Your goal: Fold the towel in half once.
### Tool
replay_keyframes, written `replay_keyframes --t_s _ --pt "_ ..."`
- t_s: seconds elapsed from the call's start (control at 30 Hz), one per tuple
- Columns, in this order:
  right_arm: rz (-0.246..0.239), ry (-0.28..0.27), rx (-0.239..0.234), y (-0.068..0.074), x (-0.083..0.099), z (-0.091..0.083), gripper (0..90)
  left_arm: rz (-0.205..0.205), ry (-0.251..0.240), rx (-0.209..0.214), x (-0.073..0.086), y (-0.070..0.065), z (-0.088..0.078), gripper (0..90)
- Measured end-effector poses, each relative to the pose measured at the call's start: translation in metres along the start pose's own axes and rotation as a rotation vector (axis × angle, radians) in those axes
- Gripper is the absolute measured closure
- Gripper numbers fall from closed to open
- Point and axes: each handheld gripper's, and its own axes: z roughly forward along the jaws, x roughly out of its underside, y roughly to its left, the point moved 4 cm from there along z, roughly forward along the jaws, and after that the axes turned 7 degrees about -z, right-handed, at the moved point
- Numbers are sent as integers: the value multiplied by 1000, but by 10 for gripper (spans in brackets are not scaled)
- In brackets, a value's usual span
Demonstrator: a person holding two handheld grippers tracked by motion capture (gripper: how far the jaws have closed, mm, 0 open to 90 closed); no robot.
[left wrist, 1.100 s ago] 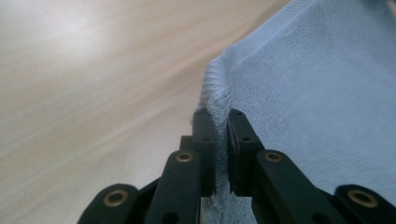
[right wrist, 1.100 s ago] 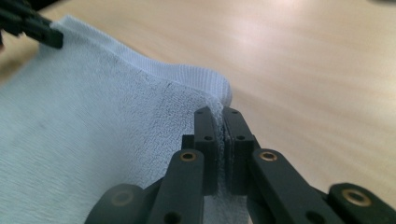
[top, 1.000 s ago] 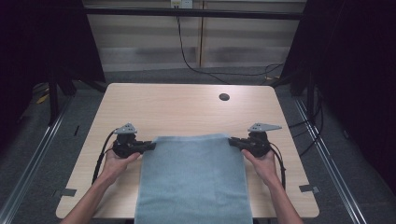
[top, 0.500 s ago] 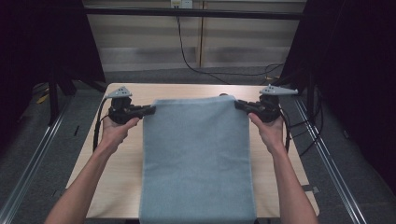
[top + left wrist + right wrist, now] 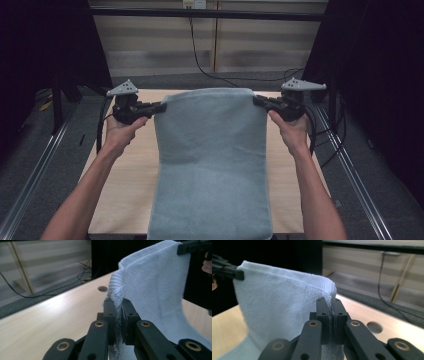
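A light blue towel [image 5: 211,165] is held up over a pale wooden table [image 5: 125,170], stretched between the two grippers. No container is seen on the table.

In the high view, the left gripper [image 5: 159,107] is seen at about 10 o'clock, gripped in the left hand [image 5: 120,131]; its black jaws are pressed together on the towel's upper left corner. In the left gripper view, the jaws are seen pinching the corner's ribbed hem [image 5: 117,296], with the cloth bunched between them and the looped pile hanging to the right.

The towel is terry cloth, soft and nubby, with a knit-like band along its top edge. Its top edge is raised above the table at 12 o'clock, and the cloth falls in a long rectangle toward 6 o'clock, past the table's near edge. It curves slightly inward below the held corners.

A round hole [image 5: 102,288] is seen in the smooth, light-grained tabletop, behind the towel.

The right gripper [image 5: 259,101] is seen at about 2 o'clock, held in the right hand [image 5: 291,129]; its jaws are clamped on the upper right corner, as the right gripper view shows. A grey three-cornered plate [image 5: 303,85] is carried on top.

Beyond the table, a black cable [image 5: 200,55] is hung against a slatted wall. Dark floor and metal rails [image 5: 30,185] lie at both sides.
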Motion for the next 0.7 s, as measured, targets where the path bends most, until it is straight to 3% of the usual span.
replay_keyframes --t_s 0.03,0.07,0.1,0.13,0.17,0.2,0.23,0.27,0.3,0.37,0.4,0.53,0.57,0.6,0.63,0.67,0.7 --pt "-1 6 -27 11 14 -8 869 9 11 6 9 -4 -2 845" --pt "-1 6 -27 11 14 -8 869 11 17 8 16 -7 -4 845" --pt "-8 10 -50 21 25 -17 869 -1 24 33 30 -13 -10 845" --pt "-8 10 -50 21 25 -17 869 -1 24 33 30 -13 -10 845" --pt "-13 23 -67 31 36 -27 869 -7 39 39 43 -18 -17 844" --pt "-13 23 -67 31 36 -27 869 -7 39 39 43 -18 -17 844" --pt "-21 36 -82 41 46 -36 869 -10 50 61 56 -24 -24 844" --pt "-21 36 -82 41 46 -36 869 -10 50 61 56 -24 -24 844" --pt "-11 36 -107 51 55 -46 869 -22 56 75 66 -30 -31 844" --pt "-16 46 -112 56 60 -51 869 -25 60 83 70 -33 -35 844" --pt "-14 61 -129 67 68 -61 869 -31 55 84 76 -38 -43 843" --pt "-18 74 -145 81 76 -78 869 -38 57 98 88 -48 -53 843" --pt "-16 80 -157 91 85 -86 869 -39 75 99 96 -52 -54 844" --pt "-16 80 -157 91 85 -86 869 -44 108 94 105 -53 -54 844" --pt "-16 104 -166 96 92 -87 869 -59 134 102 116 -55 -53 843" --pt "-3 167 -186 106 114 -85 869 -69 187 96 140 -56 -50 844" --pt "-3 167 -186 106 114 -85 869 -69 187 96 140 -56 -50 843"
